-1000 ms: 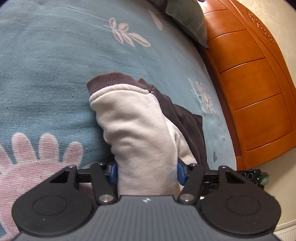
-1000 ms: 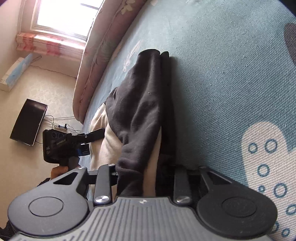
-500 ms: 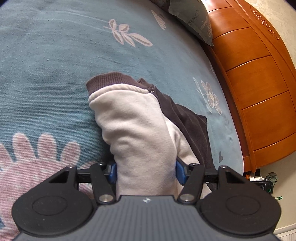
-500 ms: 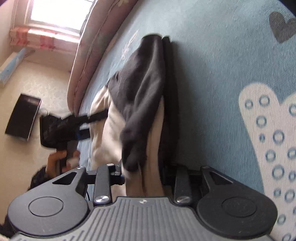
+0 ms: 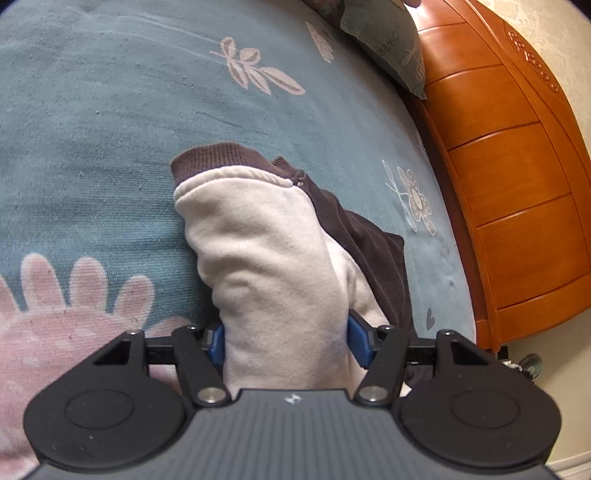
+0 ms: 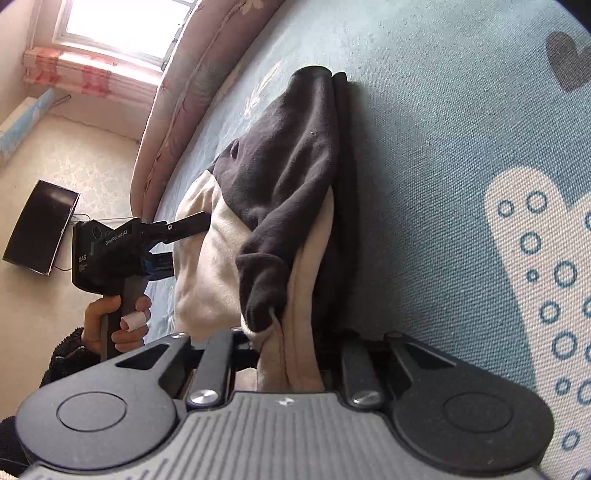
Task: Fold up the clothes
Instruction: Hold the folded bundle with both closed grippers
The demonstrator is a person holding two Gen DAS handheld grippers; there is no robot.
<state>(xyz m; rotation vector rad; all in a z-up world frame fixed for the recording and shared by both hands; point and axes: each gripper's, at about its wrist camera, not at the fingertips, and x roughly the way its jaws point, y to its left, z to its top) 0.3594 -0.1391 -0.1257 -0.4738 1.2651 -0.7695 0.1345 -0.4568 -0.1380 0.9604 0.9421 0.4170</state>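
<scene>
- Bedroom scene: teal bedspread with leaf and flower prints covers the bed; I take it as my landmark.
- Orange wooden headboard stands at the bedspread's right edge in my left wrist view; a grey-green pillow leans against it at the far end.
- In the right wrist view, a pink floral bed skirt hangs off the bedspread's far edge, above a pale patterned floor. A flat black device lies on that floor, with a bright window beyond.
- Garment: dark brown outside, cream fleece inside, ribbed cuff at its far end. It lies bunched in a long ridge on the bedspread, near the side towards the headboard.
- Left gripper: blue pads press both sides of a thick cream fold, jaws fairly wide apart yet clamped on the cloth.
- The right wrist view also shows this gripper at the ridge's far side, a hand on its handle, one finger taped.
- Right gripper: cream and dark layers run down between its fingers. I note the cloth is pinched there, raised off the bedspread.
</scene>
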